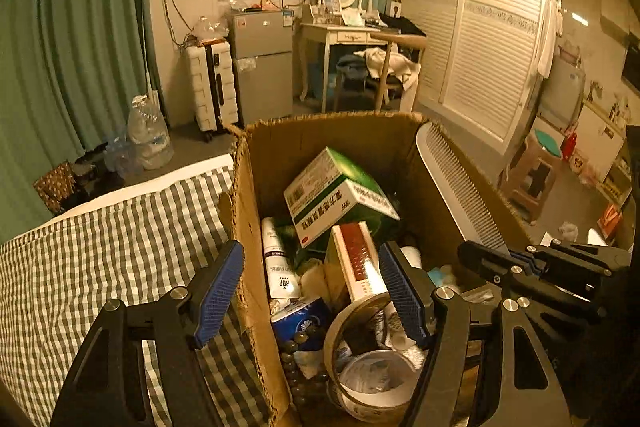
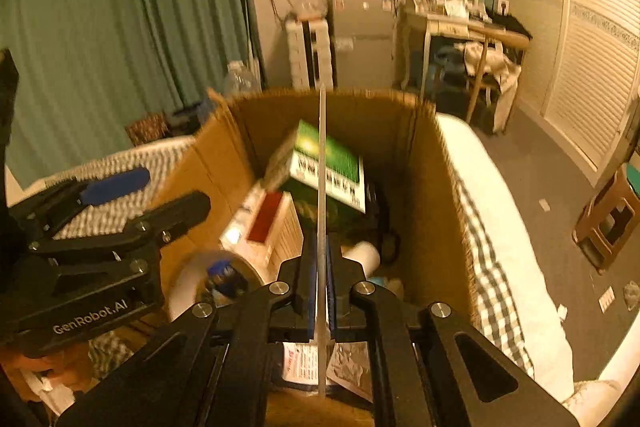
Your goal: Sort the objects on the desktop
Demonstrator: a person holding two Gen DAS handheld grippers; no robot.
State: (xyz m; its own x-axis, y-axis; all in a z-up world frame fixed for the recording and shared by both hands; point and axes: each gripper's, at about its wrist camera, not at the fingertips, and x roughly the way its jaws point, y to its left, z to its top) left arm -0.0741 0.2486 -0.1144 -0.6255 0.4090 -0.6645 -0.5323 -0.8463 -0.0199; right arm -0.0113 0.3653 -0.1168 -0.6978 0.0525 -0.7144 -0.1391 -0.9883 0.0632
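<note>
An open cardboard box (image 1: 280, 147) stands on a checked cloth. Inside lie a green and white medicine box (image 1: 340, 195), a red and white box (image 1: 358, 259), a white tube (image 1: 278, 263), a tape roll (image 1: 368, 367) and a bead string. My left gripper (image 1: 312, 295) is open and empty, straddling the box's left wall. My right gripper (image 2: 320, 275) is shut on a white comb (image 2: 321, 187), seen edge-on, over the box (image 2: 432, 195). In the left wrist view the comb (image 1: 460, 187) slants over the box's right side, held by the right gripper (image 1: 516, 259).
The checked cloth (image 1: 100, 267) covers the surface to the left of the box and shows to the right too (image 2: 488, 267). Beyond are green curtains, a suitcase (image 1: 210, 87), a small fridge (image 1: 262, 63), a dressing table, a wardrobe and a stool (image 2: 608, 223).
</note>
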